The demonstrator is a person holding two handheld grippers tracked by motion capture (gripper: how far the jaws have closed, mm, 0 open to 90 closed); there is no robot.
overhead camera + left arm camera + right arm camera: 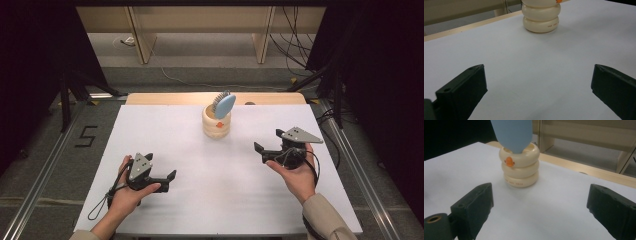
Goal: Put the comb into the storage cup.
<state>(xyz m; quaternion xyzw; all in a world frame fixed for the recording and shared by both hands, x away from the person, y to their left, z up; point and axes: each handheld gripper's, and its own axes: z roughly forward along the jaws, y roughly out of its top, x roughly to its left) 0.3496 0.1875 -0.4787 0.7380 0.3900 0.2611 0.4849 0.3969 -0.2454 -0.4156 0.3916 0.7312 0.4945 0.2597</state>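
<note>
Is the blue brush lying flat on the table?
No, the blue brush stands in the cream holder, sticking out of its top.

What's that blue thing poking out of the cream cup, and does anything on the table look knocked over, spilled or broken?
It is a blue hairbrush, leaning in the ringed cream cup, which stands upright on the white table. Nothing looks spilled, tipped or broken. Both the left gripper and right gripper sit open, apart from the cup.

High view looks fwd and down over the whole white table (165,150). Both gripper views sit low, near the tabletop (almost grazing it), facing the cream ringed holder (217,122) (541,17) (520,168), top centre of each frame.
</note>
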